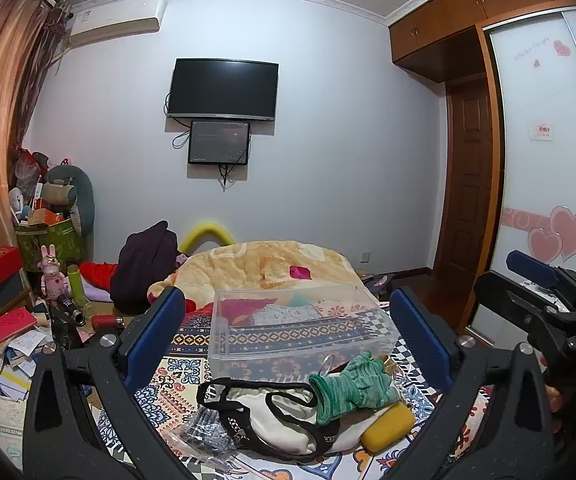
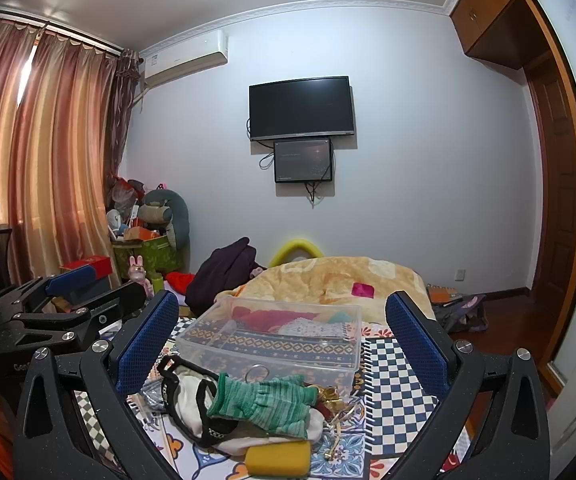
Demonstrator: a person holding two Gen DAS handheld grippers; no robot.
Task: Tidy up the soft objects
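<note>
Both grippers hang wide open and empty over the pile, left (image 1: 288,336) and right (image 2: 283,336), probably lining up a first grab. Green glove (image 2: 263,404) lies on the cream bag (image 1: 283,416), just in front of the clear bin (image 2: 275,336).

On the bed lie one clear plastic bin (image 1: 304,332), one green knitted glove (image 1: 348,388), one yellow sponge (image 1: 388,426), one cream garment with black trim (image 1: 271,416) and one crinkled plastic packet (image 1: 203,434). Two screens (image 1: 223,90) hang on the far wall.
</note>
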